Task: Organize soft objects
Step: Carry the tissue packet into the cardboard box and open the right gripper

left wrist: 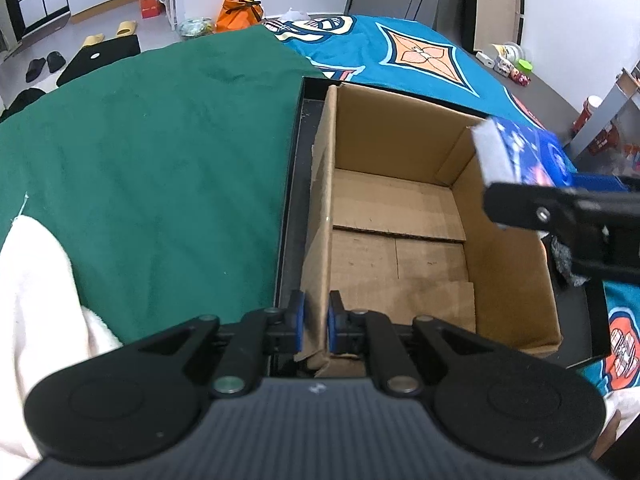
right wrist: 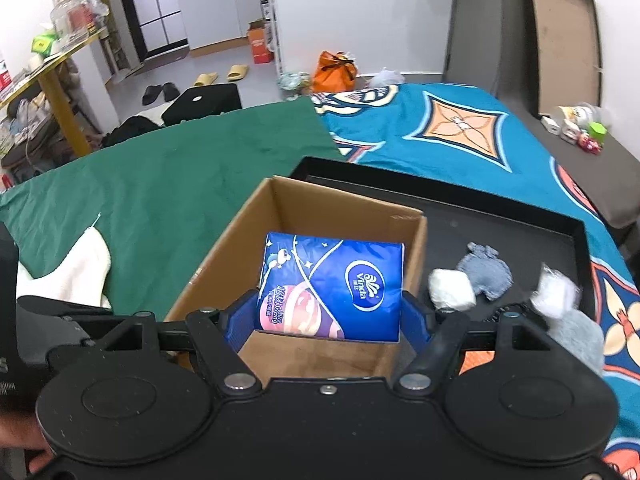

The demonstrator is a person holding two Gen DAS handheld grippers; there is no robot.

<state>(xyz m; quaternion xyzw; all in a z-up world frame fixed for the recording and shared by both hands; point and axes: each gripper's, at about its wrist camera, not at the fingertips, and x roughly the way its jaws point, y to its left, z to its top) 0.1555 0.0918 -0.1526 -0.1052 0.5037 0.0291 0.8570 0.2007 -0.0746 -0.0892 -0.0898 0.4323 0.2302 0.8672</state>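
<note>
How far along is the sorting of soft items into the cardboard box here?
Done: nothing; the cardboard box looks empty inside. In hand: the right tongs grip a blue Vinda tissue pack over the box, while the left tongs pinch its near wall. Left: a white bundle, a grey cloth toy and a wrapped white piece at the black tray.

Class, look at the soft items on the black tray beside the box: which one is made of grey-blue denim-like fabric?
The small grey-blue fabric piece, lying between two white bundles on the black tray; the others are white.

Right tool (right wrist: 328,316) gripping blue tissue pack (right wrist: 332,284), above open cardboard box (right wrist: 224,248)
</note>
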